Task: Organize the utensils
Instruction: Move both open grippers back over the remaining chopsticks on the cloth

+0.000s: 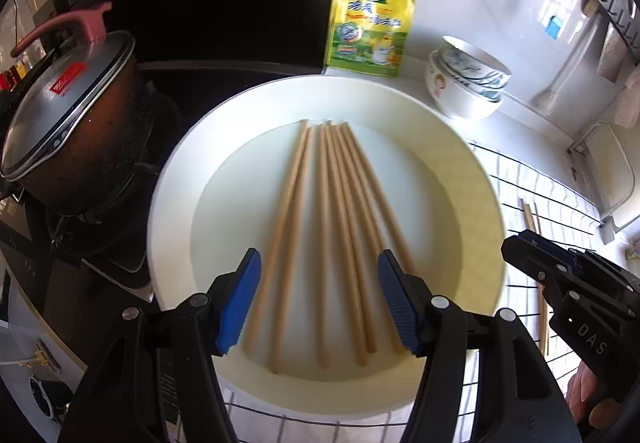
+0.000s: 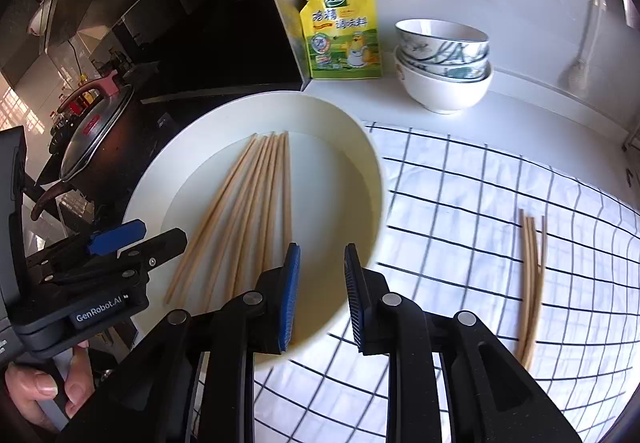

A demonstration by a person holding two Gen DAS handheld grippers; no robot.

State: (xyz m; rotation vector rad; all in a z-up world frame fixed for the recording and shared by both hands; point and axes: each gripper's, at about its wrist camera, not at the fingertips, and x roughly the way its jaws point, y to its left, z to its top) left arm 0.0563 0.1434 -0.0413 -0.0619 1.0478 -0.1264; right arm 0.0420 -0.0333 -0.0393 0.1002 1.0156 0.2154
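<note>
Several wooden chopsticks (image 1: 336, 227) lie in a white plate (image 1: 176, 203), fanned out toward me. My left gripper (image 1: 318, 303) is open and empty, its blue pads straddling the near ends of the chopsticks just above the plate. My right gripper (image 2: 318, 293) is open and empty over the plate's right rim (image 2: 372, 179); it also shows in the left wrist view (image 1: 520, 247). The chopsticks in the plate show in the right wrist view (image 2: 244, 211). A few more chopsticks (image 2: 532, 283) lie on the checked cloth to the right.
A white cloth with black grid lines (image 2: 480, 203) covers the counter. Stacked bowls (image 2: 444, 63) and a yellow seasoning pouch (image 2: 344, 31) stand at the back. A lidded dark pot (image 1: 68, 123) sits on the stove at left. A rack (image 1: 608, 179) lies at the far right.
</note>
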